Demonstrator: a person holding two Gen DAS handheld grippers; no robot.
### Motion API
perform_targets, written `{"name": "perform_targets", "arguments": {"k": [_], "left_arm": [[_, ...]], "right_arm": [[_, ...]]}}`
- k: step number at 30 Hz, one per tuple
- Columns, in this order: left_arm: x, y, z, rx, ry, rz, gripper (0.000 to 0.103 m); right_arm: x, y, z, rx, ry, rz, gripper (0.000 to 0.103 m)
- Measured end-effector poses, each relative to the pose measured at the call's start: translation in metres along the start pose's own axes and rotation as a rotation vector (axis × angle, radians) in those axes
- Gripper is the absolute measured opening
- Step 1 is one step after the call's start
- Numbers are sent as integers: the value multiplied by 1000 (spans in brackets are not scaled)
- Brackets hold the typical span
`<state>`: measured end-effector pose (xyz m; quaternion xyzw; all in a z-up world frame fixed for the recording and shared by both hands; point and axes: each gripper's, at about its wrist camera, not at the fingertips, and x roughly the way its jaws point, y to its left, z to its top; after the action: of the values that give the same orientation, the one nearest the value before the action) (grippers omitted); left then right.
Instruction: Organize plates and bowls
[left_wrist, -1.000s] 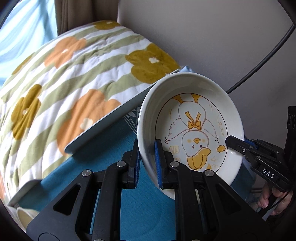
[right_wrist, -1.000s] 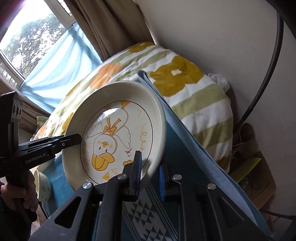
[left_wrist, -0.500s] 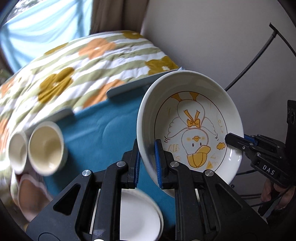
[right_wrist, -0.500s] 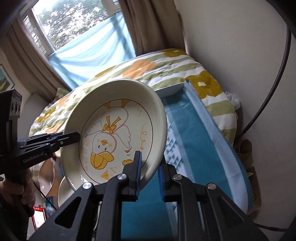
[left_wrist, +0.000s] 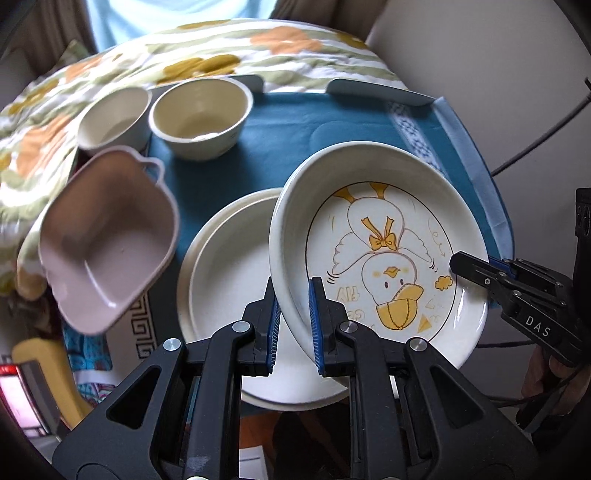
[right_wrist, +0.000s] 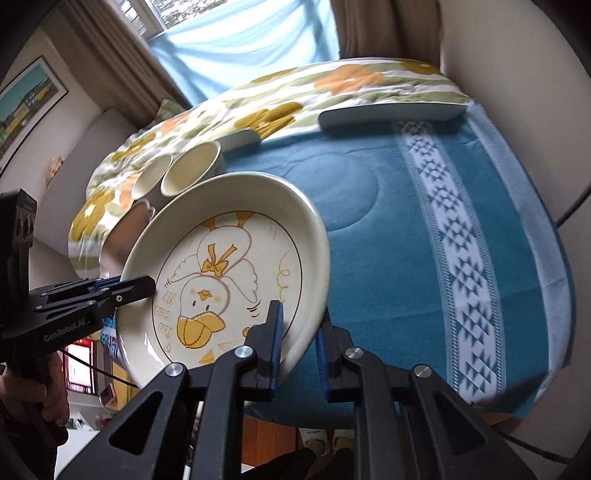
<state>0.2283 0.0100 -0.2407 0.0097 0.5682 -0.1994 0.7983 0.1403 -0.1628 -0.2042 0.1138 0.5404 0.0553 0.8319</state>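
Left wrist view: the left gripper (left_wrist: 293, 319) clamps the rim of the cream ceramic plate with duck drawing (left_wrist: 388, 254), which has swung from the bedside to above the plain white plate (left_wrist: 229, 291) on the teal cloth (left_wrist: 314, 122).

Right wrist view: the right gripper (right_wrist: 297, 343) pinches the opposite rim; stacking probably comes next.

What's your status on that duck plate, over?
Left gripper and right gripper both shut on the white duck-print ceramic plate, held tilted above the plain white plate. Pink square bowl close at left.
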Motion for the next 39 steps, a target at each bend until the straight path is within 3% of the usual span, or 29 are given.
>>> {"name": "perform_targets", "arguments": {"k": [7, 16, 23, 34, 39], "left_arm": [[22, 25, -21, -105, 12, 22, 13], [38, 34, -33, -152, 23, 54, 17], [42, 23, -31, -119, 22, 143, 18], [45, -4, -32, 19, 29, 378, 22], [46, -8, -31, 46, 34, 436, 22]], "right_arm": [[29, 14, 2, -119, 43, 5, 15], [41, 30, 0, -215, 52, -26, 15], [44, 37, -2, -255, 51, -39, 15], [52, 41, -4, -314, 57, -69, 15], [56, 44, -3, -342, 70, -86, 15]]}}
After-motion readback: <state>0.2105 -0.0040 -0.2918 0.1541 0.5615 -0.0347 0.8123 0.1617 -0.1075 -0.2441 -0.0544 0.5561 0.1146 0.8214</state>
